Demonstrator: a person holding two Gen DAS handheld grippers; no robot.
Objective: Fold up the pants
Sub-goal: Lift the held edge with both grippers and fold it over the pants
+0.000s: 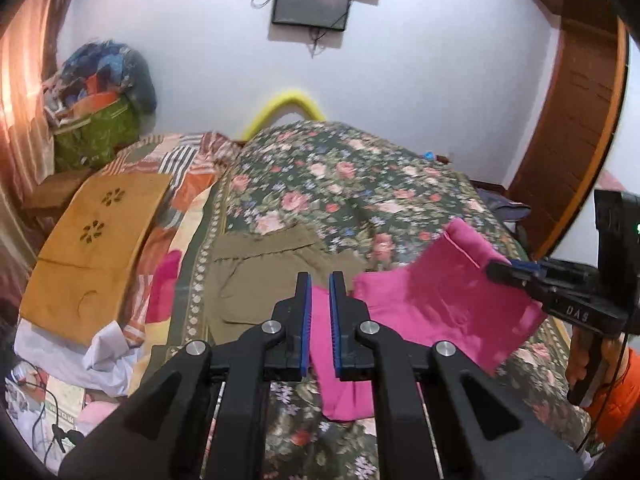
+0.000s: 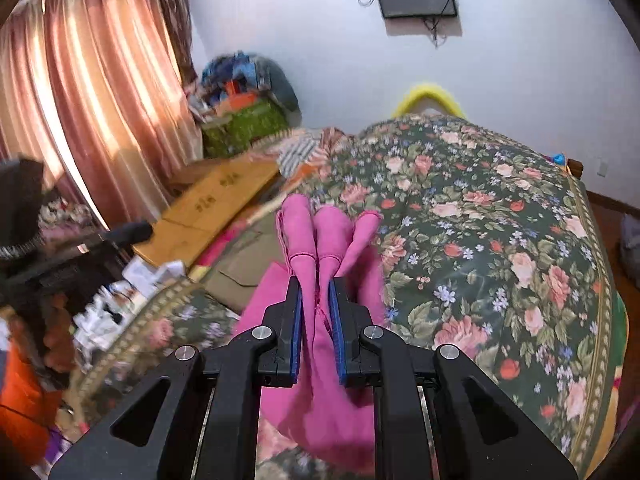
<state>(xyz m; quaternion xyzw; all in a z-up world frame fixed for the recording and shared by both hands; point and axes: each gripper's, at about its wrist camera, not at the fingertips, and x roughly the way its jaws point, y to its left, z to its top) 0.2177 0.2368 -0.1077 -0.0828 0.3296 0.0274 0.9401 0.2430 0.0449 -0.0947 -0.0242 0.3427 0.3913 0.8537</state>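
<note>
Both grippers pinch the pink pants (image 1: 440, 300) above the floral bedspread (image 1: 340, 184): left gripper (image 1: 320, 284) narrow on one edge, right gripper (image 2: 317, 292) clamped on bunched cloth. Risk: thin fabric could slip from the left grip, dropping onto the olive pants (image 1: 256, 272) near the bed's left edge.

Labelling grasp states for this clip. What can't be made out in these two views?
- Left wrist: left tool pinches pink pants; the lower part of the cloth is hidden behind the tool body.
- Left wrist: right tool tip overlaps the pants; its fingers' closure cannot be read there.
- Right wrist: right tool grips bunched pants; layer count unclear.
- Right wrist: left tool is motion-blurred.
- Olive garment: partly covered by both.
</note>
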